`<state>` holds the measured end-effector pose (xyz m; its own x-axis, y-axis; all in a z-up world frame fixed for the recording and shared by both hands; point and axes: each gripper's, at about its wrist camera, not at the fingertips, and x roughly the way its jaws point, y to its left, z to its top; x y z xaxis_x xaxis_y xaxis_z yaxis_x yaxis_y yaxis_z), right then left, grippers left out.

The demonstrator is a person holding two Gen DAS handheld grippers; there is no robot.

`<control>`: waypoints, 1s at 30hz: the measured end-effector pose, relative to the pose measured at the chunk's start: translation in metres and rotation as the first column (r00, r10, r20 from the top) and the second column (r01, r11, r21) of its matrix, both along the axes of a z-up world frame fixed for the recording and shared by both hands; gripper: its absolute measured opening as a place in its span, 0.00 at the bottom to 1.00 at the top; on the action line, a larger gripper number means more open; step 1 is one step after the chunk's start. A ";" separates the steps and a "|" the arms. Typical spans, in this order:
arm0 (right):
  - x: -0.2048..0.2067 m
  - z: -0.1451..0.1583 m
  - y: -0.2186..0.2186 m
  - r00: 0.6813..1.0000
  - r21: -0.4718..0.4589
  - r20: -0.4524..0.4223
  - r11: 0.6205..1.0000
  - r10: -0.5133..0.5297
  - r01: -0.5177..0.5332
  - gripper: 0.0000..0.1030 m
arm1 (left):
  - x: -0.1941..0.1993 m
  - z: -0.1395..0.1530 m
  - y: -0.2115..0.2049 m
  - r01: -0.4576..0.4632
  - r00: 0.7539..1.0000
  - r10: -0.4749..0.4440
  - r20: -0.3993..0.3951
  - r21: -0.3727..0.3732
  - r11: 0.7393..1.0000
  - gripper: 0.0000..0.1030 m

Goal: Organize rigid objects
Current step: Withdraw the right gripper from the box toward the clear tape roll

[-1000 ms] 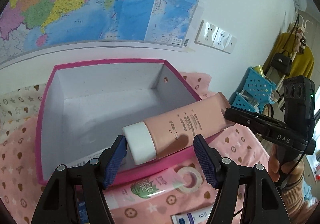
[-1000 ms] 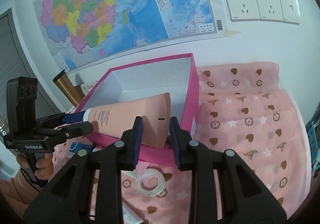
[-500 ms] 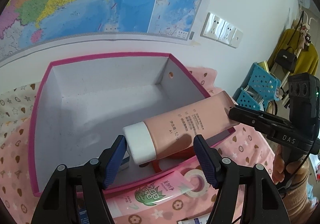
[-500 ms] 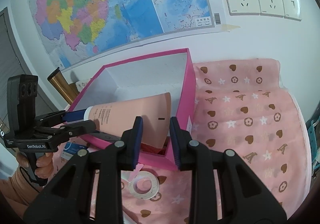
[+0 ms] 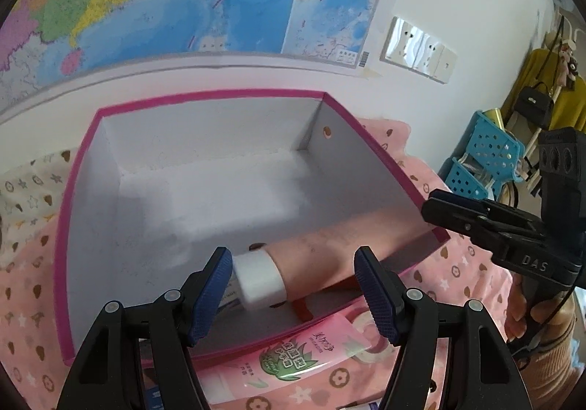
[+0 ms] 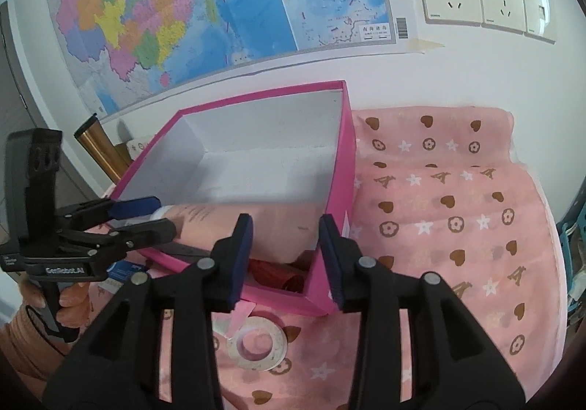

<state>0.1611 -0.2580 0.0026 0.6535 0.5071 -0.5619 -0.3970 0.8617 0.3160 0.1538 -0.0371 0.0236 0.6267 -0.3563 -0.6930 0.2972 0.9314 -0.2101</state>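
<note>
Right gripper (image 6: 285, 256) jaws have just been opening off the peach tube (image 5: 329, 252), now lying inside the pink box (image 5: 384, 161); left gripper (image 5: 293, 293) stands wide, empty: placement complete.

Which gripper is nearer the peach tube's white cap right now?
Left. The left gripper straddles the white cap of the peach tube, pads clear of it. The right gripper is open at the crimped end.

Motion-blurred peach tube (image 5: 329, 249) in box; red item (image 6: 278, 272) beneath, mostly hidden.
</note>
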 end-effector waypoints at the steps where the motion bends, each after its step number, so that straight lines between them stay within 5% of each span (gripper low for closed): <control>1: 0.000 0.000 0.001 1.000 -0.003 0.004 1.000 0.000 0.000 0.39 | -0.002 0.001 0.000 0.004 1.000 -0.004 0.003 -0.002 1.000 0.68; 20: -0.058 0.006 -0.003 0.994 0.050 0.049 0.994 0.094 -0.096 0.39 | -0.078 0.015 -0.004 0.062 0.987 -0.064 0.147 0.018 0.998 0.69; 30: -0.066 -0.047 0.005 0.988 0.011 -0.102 0.993 0.120 -0.119 0.39 | -0.098 -0.035 -0.014 0.088 0.996 -0.088 0.019 0.006 0.996 0.69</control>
<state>0.0954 -0.2530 -0.0445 0.5274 0.5810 -0.6199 -0.4623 0.8084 0.3644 0.0556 -0.0514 -0.0111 0.6065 -0.4073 -0.6828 0.3819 0.9025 -0.1991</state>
